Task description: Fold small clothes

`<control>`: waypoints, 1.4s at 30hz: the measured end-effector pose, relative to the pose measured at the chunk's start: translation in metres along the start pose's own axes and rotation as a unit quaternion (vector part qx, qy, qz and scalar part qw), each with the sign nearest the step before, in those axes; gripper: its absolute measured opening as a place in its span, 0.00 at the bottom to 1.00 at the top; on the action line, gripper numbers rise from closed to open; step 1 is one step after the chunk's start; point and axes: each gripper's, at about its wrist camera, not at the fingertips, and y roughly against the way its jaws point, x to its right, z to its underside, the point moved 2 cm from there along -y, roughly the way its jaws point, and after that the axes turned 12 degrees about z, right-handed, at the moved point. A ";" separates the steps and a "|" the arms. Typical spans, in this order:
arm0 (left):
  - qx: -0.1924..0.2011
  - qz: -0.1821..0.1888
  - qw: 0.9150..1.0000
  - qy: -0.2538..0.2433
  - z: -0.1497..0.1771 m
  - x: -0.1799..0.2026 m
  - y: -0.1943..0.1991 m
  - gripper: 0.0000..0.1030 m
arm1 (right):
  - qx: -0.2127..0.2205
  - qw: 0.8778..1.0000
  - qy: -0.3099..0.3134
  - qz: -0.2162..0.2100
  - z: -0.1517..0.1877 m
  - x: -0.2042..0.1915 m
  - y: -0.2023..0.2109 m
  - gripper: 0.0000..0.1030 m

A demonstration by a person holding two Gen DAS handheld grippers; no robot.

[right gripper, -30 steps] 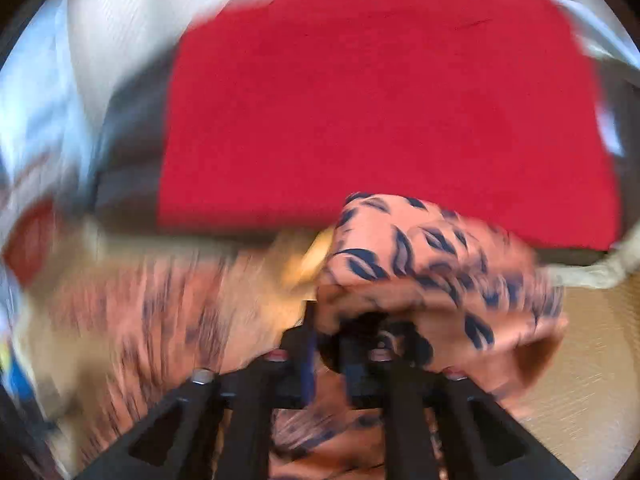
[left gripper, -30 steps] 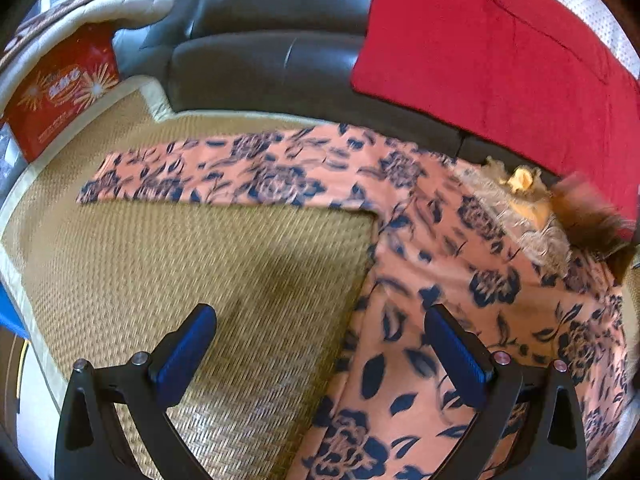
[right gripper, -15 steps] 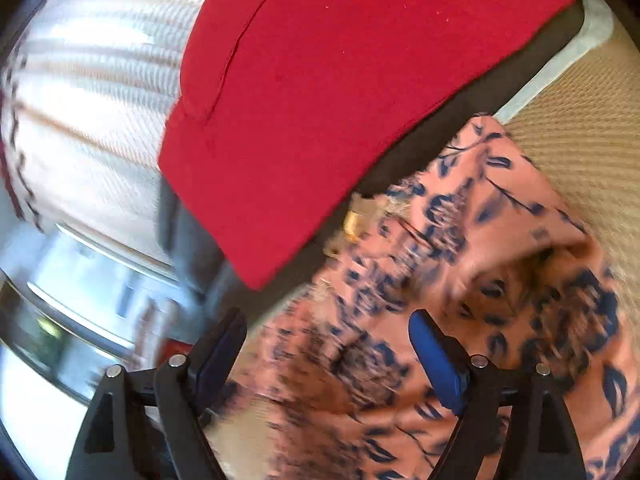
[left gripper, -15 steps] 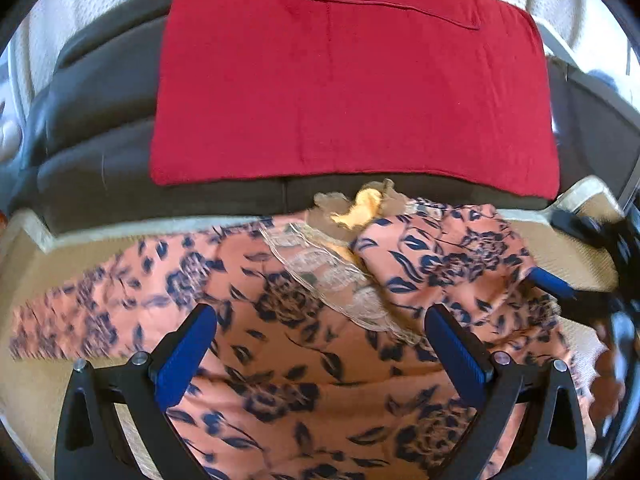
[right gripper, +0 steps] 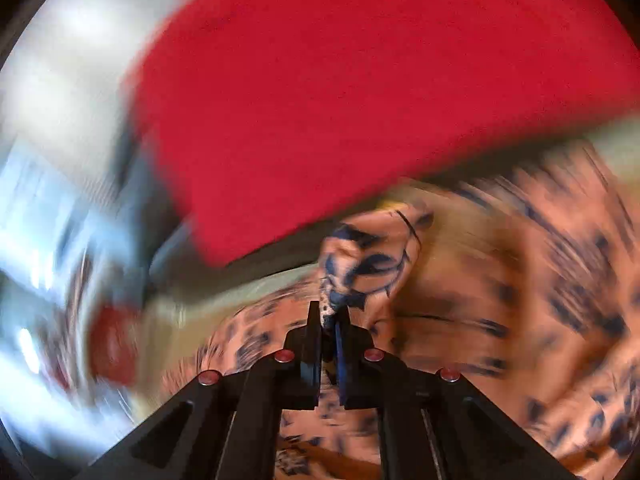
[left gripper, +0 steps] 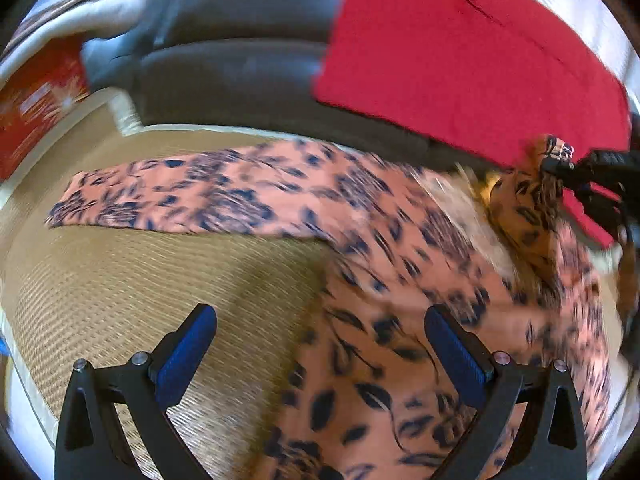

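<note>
Salmon-pink floral garment point(left gripper: 400, 264) lay spread on a woven mat point(left gripper: 140, 288) before a dark sofa point(left gripper: 240, 68). Right tongs point(right gripper: 330, 320), jaws just closed, pinched a raised fold; left tongs point(left gripper: 320, 340) stood wide open, empty.

Motion blur smears the floral garment point(right gripper: 560, 280) and red cloth point(right gripper: 360, 80) — the garment's lower part is cropped.

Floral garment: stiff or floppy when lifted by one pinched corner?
Likely floppy: the floral garment bunches and drapes from the right gripper, whose jaws just closed on it. Probably light: a small pinch holds it up. The long sleeve may trail on the woven mat.
</note>
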 end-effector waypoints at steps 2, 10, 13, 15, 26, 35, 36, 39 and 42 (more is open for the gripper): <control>0.020 0.003 0.999 0.028 -0.011 -0.012 0.006 1.00 | -0.008 0.997 0.070 -0.014 0.016 -0.045 -0.007 0.34; -0.014 0.090 0.996 0.011 -0.049 0.031 -0.043 1.00 | -0.025 0.997 -0.041 -0.060 0.069 0.004 -0.011 0.97; -0.080 0.114 0.990 0.039 -0.053 0.052 -0.085 1.00 | -0.005 0.991 -0.117 -0.063 0.072 0.069 0.022 0.97; -0.109 0.114 0.987 0.043 -0.052 0.061 -0.108 0.99 | 0.004 0.986 -0.153 -0.063 0.071 0.107 0.042 0.97; -0.086 0.054 0.993 -0.061 -0.090 0.101 -0.112 0.04 | 0.048 0.978 -0.201 -0.013 0.046 0.224 0.115 0.97; -0.100 0.020 0.990 -0.099 -0.083 0.081 -0.132 0.05 | -0.064 0.984 -0.167 -0.005 -0.015 0.262 0.053 0.97; -0.112 0.016 0.989 -0.099 -0.075 0.079 -0.140 0.05 | -0.084 0.984 -0.155 0.006 -0.017 0.259 0.039 0.97; -0.099 0.009 0.989 -0.107 -0.069 0.077 -0.138 0.06 | -0.119 0.989 -0.090 0.023 -0.019 0.240 0.022 0.09; -0.097 0.015 0.990 -0.105 -0.065 0.078 -0.129 0.07 | -0.141 0.984 0.011 0.110 -0.017 0.217 0.019 0.07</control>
